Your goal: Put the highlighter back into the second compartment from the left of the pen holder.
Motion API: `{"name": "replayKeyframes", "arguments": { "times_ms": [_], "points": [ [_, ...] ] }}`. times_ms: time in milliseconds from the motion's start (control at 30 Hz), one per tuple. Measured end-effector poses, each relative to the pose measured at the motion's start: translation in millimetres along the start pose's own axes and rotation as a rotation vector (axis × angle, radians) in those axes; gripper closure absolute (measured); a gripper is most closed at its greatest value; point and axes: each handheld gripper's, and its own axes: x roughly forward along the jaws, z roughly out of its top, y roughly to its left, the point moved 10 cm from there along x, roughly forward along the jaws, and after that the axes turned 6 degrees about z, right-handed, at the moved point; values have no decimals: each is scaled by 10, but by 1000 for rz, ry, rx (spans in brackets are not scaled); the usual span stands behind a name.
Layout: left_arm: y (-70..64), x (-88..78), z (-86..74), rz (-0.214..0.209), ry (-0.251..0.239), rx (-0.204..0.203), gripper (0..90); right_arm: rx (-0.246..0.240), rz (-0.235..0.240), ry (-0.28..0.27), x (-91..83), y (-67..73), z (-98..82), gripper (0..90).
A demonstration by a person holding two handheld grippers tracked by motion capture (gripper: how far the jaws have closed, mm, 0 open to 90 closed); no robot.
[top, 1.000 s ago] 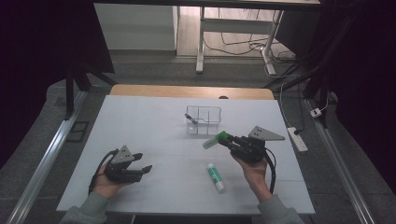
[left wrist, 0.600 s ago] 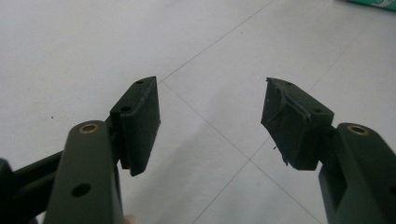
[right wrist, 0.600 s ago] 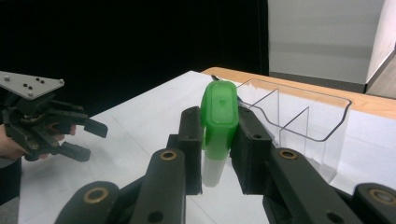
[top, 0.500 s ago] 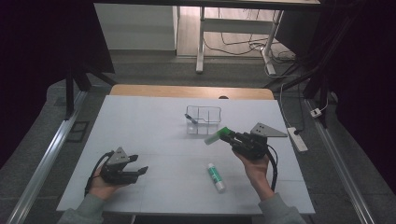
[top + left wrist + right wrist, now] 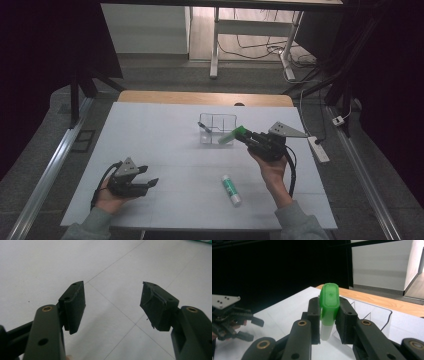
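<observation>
The right gripper [image 5: 246, 137] clamps one green-capped tube [image 5: 231, 135] just beside the clear box [image 5: 217, 121]. A second such tube [image 5: 231, 190] lies on the table [image 5: 150, 130], well nearer the person than the box. The left gripper [image 5: 148, 176], one of two, gapes empty, far left of it.

You see a green-and-white glue stick [image 5: 231, 189] lying flat on the white surface [image 5: 165, 150] (near its front edge), and a power strip [image 5: 318, 148] on the floor.
</observation>
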Motion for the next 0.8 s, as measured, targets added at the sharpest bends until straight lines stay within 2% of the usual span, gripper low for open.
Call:
{"name": "replayKeyframes", "arguments": {
  "times_ms": [467, 800],
  "points": [
    [-25, 6, 8, -5, 1, 5, 359, 15, -50, -29, 111, -208, 283, 742],
    [-14, 19, -1, -5, 6, 3, 358, 31, -108, 16, 329, -479, 339, 742]
  ]
}}
